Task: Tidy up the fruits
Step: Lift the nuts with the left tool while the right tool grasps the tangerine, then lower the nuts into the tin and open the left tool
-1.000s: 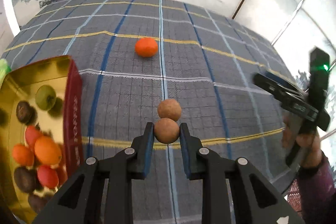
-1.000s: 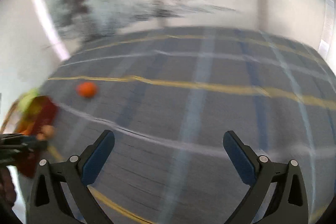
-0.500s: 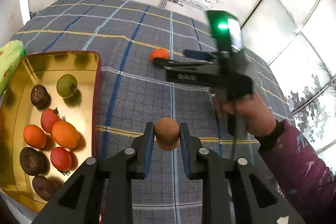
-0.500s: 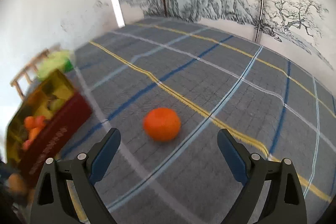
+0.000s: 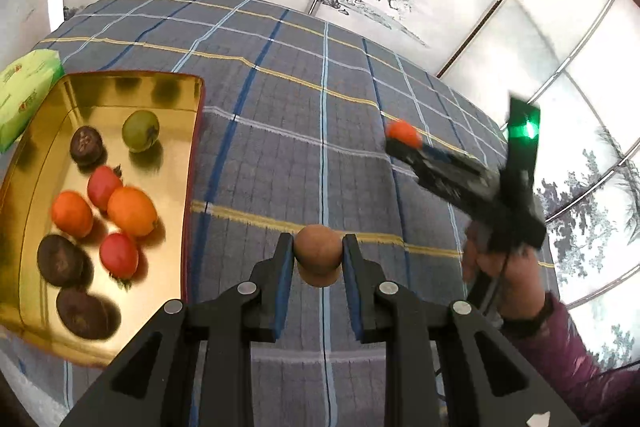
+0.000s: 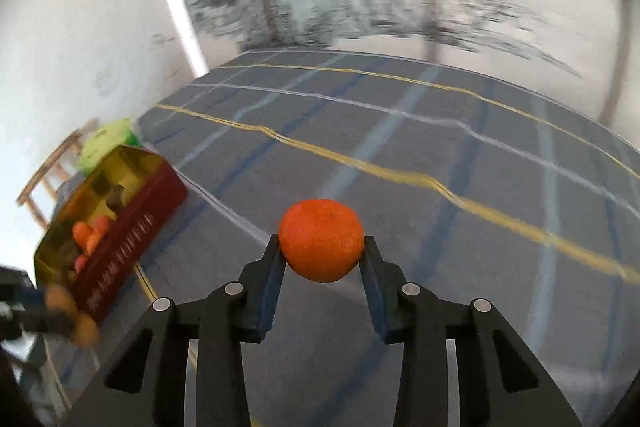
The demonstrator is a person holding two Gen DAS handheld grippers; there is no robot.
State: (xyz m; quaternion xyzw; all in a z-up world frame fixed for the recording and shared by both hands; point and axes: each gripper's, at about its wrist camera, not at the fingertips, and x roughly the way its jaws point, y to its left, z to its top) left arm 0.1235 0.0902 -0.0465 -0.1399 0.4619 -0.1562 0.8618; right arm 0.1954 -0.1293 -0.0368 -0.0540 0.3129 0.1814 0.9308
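Observation:
My left gripper is shut on a round brown fruit and holds it above the plaid cloth, right of the gold tin. A second brown fruit shows just below it. The tin holds several fruits: orange, red, dark brown and one green. My right gripper is shut on an orange mandarin. It also shows in the left wrist view at the right, with the mandarin at its tip. The tin lies left of it.
A green packet lies beyond the tin at the left edge. A wooden rack stands past the table's left side. The grey plaid cloth covers the table up to painted wall panels.
My right gripper has shut on the mandarin and lifted it off the cloth, swinging right in the left wrist view. My left gripper has lifted the brown fruit and shifted toward the tin.

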